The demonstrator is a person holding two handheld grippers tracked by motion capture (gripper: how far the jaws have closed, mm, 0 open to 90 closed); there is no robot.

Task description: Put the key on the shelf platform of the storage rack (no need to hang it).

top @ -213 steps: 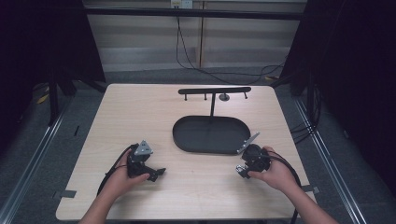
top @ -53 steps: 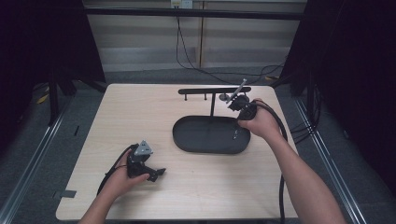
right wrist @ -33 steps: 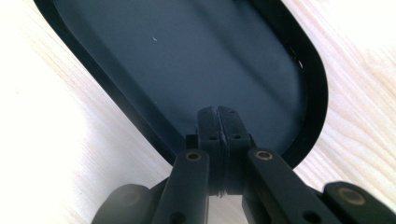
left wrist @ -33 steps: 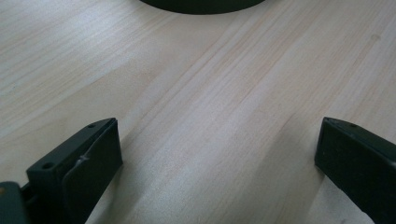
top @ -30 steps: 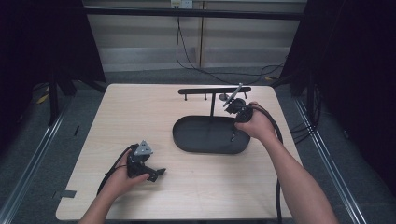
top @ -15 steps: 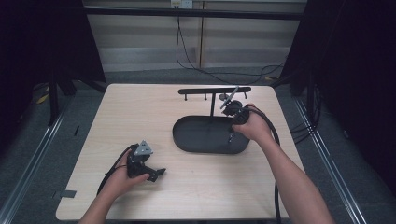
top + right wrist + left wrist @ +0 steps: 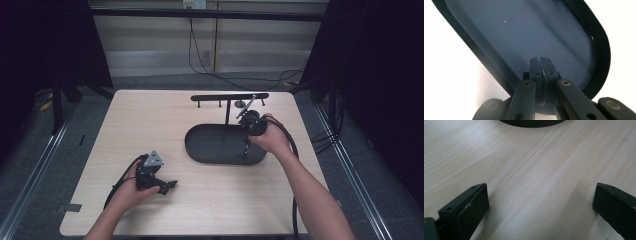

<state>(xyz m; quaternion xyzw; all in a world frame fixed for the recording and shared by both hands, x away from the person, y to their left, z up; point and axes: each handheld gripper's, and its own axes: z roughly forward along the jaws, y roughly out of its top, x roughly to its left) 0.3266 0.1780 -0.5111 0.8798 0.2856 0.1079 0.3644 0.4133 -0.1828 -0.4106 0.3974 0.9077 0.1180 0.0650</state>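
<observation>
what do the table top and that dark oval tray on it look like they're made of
The pale table top looks like wood or a wood-grain laminate, matt: long grain lines run across it. The dark oval tray looks like moulded plastic or coated metal, smooth with a soft sheen and a raised rim; the pictures leave it open which.

The high view looks forward and down over the whole surface. The left gripper view skims the wood closely; the right gripper view faces steeply down, close above the black oval tray, whose edge both gripper views share.

Pale wooden table — black oval tray on it.
</observation>
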